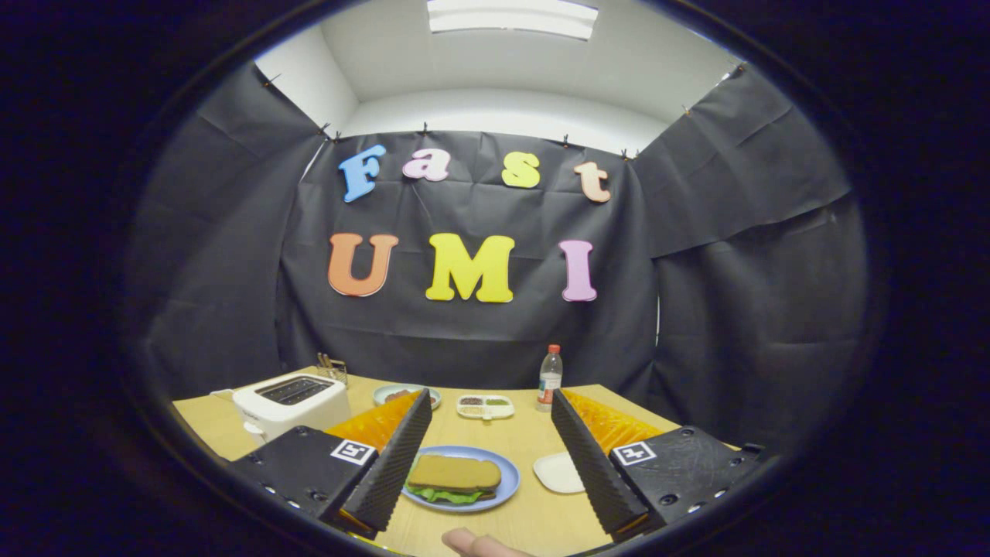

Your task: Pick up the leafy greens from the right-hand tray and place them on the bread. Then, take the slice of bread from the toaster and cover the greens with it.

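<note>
The gripper hung wide open and empty above the table, its fingers flanking a blue plate where the top bread slice already covered the leafy greens. Any careless dip could probably nudge that loose slice askew, with the toaster standing beyond.

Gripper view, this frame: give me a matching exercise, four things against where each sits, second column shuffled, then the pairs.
Things:
1. sandwich
2. toaster
3. water bottle
4. white tray

Places:
A. far table edge, by the cloth wall
B. on the blue plate between the open tongs
C. right of the blue plate, empty
D. beyond the left finger

Pairs: 1-B, 2-D, 3-A, 4-C
</note>
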Action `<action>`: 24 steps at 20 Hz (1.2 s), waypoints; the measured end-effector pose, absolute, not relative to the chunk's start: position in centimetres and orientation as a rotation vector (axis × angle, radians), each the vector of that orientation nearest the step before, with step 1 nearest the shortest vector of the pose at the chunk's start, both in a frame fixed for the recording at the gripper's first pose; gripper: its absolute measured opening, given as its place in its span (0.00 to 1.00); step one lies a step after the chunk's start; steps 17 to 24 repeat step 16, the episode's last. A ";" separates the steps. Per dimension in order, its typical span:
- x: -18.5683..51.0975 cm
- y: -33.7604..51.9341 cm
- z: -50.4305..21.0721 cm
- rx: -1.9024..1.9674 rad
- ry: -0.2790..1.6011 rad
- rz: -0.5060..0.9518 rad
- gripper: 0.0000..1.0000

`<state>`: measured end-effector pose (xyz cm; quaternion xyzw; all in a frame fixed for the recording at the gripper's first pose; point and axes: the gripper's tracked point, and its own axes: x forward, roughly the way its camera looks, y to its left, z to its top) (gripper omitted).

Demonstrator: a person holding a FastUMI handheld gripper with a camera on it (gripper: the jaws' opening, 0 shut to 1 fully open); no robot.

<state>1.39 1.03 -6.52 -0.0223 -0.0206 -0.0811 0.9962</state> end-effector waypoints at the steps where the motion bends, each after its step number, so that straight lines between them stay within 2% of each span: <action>1: 1.3 1.0 -6.4 -0.042 -0.041 -0.165 0.95; 24: 1.3 0.1 -7.2 -0.046 -0.021 -0.174 0.95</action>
